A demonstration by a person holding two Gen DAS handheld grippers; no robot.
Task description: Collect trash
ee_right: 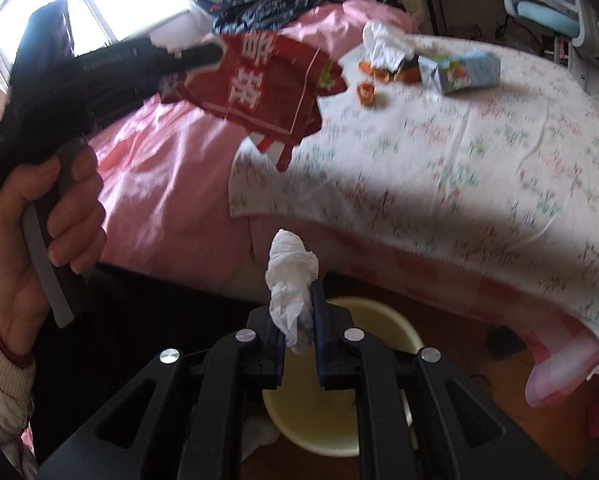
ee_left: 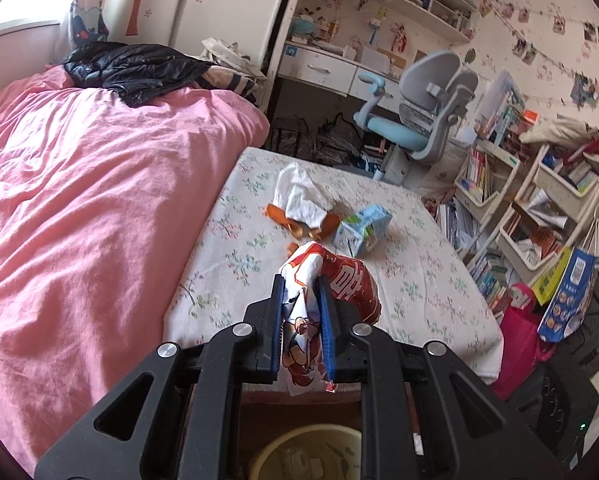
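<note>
My left gripper (ee_left: 301,300) is clamped on a red snack bag (ee_left: 331,284), which sticks out ahead of its fingers above the bed edge. My right gripper (ee_right: 297,312) pinches a crumpled white tissue (ee_right: 291,276), held directly over the yellow bin (ee_right: 379,312) on the floor below.

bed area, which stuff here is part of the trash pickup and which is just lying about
Job:
- red snack bag in left gripper
- white tissue in right gripper
- yellow bin
- crumpled tissue, orange peels, blue carton on floral sheet

Lying about:
- black jacket
- desk chair
- book shelves
</note>
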